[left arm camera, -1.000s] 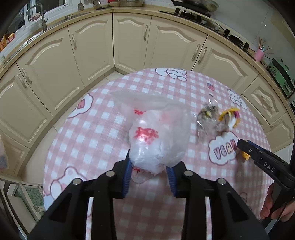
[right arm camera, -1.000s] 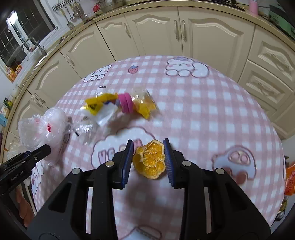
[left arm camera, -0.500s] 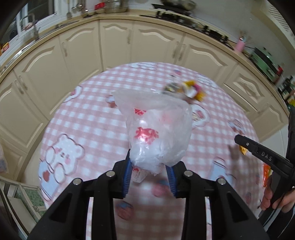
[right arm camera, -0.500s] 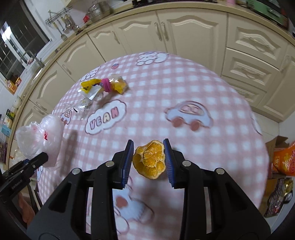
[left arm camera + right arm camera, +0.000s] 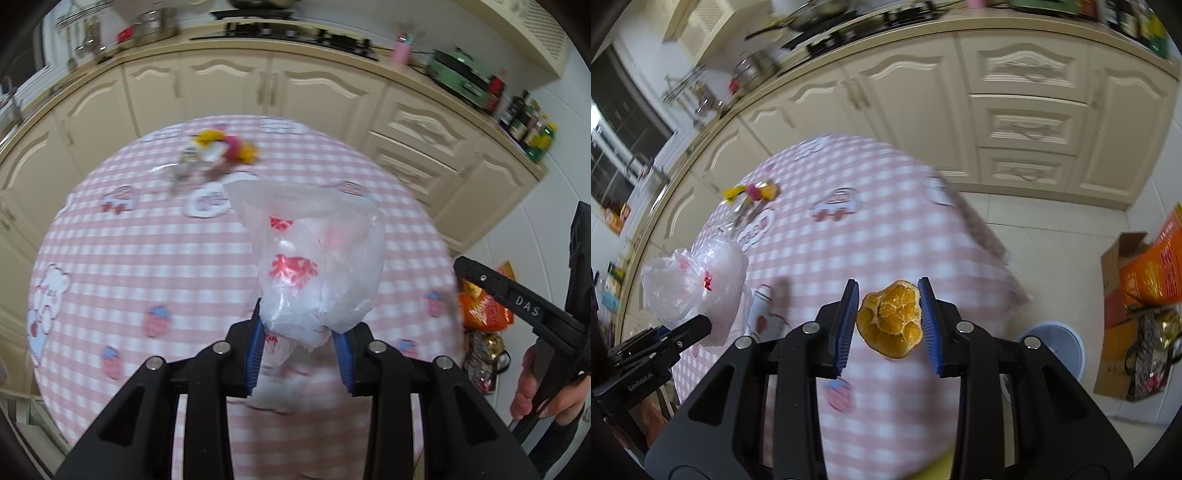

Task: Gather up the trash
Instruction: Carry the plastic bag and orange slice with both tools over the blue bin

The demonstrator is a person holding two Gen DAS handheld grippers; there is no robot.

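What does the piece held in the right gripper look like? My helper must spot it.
Above the pink checked tablecloth, the right gripper clamps a dried orange peel. Unlike the left gripper's white plastic bag, it is small, orange and wrinkled.

Cream cabinets (image 5: 1027,110) behind round checked table (image 5: 147,258), cardboard box (image 5: 1123,258).

**Camera Placement**

Your left wrist view looks forward along its fingers (image 5: 255,343), down and close over the table (image 5: 147,258), toward the cabinets (image 5: 314,96). Your right wrist view looks down past the table (image 5: 879,229) edge to the floor (image 5: 1052,236). Both views share the tabletop.
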